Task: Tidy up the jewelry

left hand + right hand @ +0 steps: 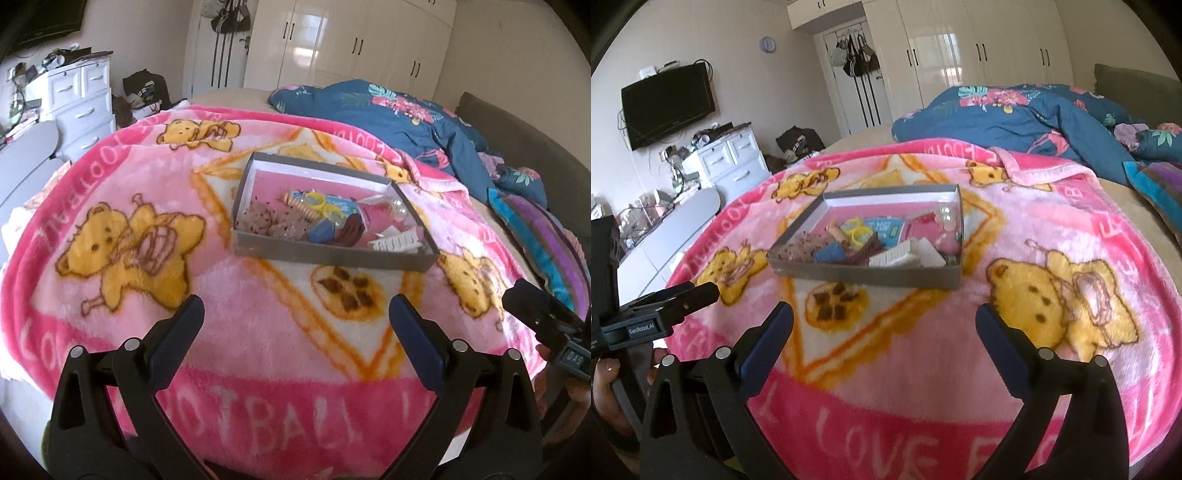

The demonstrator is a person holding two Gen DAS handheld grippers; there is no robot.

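Both hand-held grippers [295, 314] [884, 319] gape wide, seemingly touching nothing.

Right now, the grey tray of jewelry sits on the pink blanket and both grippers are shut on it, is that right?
Not quite: the grey tray does sit on the pink blanket, but the left gripper and right gripper are open and short of it, as both wrist views show.

- Your bed [236, 94] carries a pink bear-print blanket [229, 332] across its near part.
- You see a blue floral duvet [399, 118] bunched far right.
- A grey box [332, 254] sits mid-blanket.
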